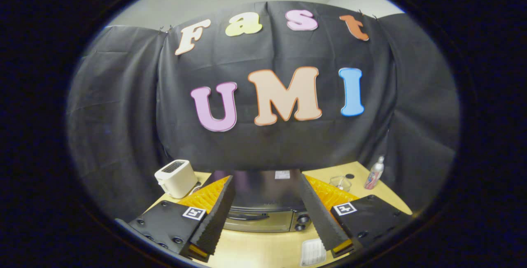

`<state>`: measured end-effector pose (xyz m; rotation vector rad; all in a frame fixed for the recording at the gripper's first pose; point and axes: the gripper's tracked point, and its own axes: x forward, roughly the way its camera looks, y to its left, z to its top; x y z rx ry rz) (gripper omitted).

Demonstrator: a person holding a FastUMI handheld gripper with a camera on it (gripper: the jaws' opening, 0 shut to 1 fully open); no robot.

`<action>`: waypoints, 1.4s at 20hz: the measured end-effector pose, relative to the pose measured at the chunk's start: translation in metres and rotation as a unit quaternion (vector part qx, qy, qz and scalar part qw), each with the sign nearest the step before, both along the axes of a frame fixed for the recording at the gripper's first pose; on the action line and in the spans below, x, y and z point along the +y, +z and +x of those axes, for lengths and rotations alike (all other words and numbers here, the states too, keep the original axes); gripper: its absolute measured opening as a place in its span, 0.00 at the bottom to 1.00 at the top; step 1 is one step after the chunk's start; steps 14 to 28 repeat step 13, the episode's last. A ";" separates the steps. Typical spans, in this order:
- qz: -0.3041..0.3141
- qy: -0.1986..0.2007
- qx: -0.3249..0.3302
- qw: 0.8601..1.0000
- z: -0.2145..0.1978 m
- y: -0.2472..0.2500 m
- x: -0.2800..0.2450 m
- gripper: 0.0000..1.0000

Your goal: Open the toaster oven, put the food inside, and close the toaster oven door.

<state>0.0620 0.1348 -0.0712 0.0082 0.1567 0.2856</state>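
Nearest, the tongs [269, 235] are spread wide with nothing between their fingers and nothing touching them; they hang above the desk [263, 247], aimed at the oven, a stance that would suit lining up on the door handle. Just beside the right finger's tip, on the desk, lies a small white ridged thing [313, 252], possibly the food or a tray for it, though it is too small to tell. Ahead, framed between the two fingers, the toaster oven [265, 208] stands with its front facing the tongs; its door [257, 220] looks closed, the handle [247, 216] running across the top of the door and two knobs [302, 222] at the right. Whether food is already inside cannot be seen through the door, so the scene fits both an oven waiting to be loaded and one closed again. Farther off, a white pop-up toaster [176, 177] stands to the left, and to the right a clear glass [340, 183] and a small bottle [374, 174], set clear of the oven's front.
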 end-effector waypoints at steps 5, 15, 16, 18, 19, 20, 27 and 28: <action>-0.003 -0.049 -0.026 0.998 -0.020 0.032 -0.039 0.96; -0.001 -0.106 -0.021 0.994 -0.039 0.044 -0.087 0.96; -0.001 -0.106 -0.021 0.994 -0.039 0.044 -0.087 0.96; -0.001 -0.106 -0.021 0.994 -0.039 0.044 -0.087 0.96; -0.001 -0.106 -0.021 0.994 -0.039 0.044 -0.087 0.96; -0.001 -0.106 -0.021 0.994 -0.039 0.044 -0.087 0.96; -0.001 -0.106 -0.021 0.994 -0.039 0.044 -0.087 0.96; -0.001 -0.106 -0.021 0.994 -0.039 0.044 -0.087 0.96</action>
